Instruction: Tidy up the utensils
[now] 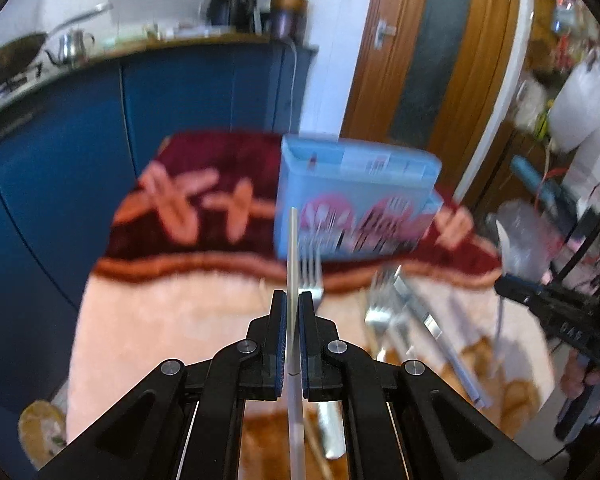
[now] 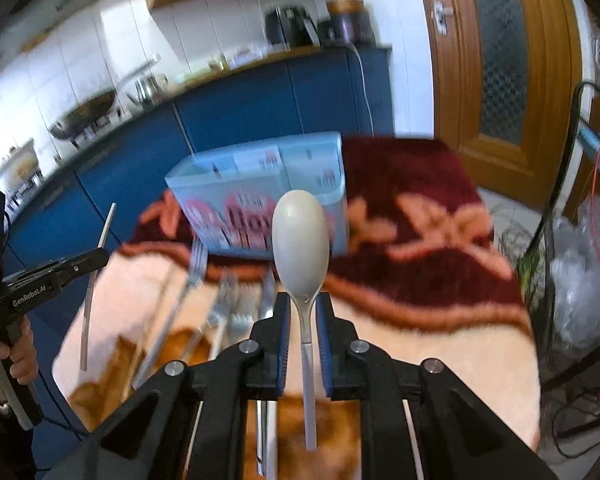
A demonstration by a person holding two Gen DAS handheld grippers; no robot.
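both tools are loaded, so the step in hand looks like carrying each piece to the blue holder (image 1: 356,200) at the far side of the tabletop (image 1: 172,320); the left tool (image 1: 293,300) is pinched almost fully together on a thin pale utensil (image 1: 293,248) seen edge-on, its tip reaching up in front of the holder; the right tool (image 2: 303,304) has its jaws narrowed around the neck of a pale spoon (image 2: 300,236), bowl up and facing the camera, handle hanging below the pads; to do it well, i would bring each piece over the holder's open top, pick a matching compartment, and tilt so the long end goes in first before letting go; one tool at a time would keep them from crowding each other; loose forks (image 2: 220,304) and other cutlery lie on the fuzzy blanket (image 2: 420,216) near the holder, not yet sorted.

hard to read: both views are smeared with blur; whether the thin utensil is a knife or a chopstick i cannot tell; the holder's dividers and contents are only faintly visible; the lower handles are cut off by the tool bodies.
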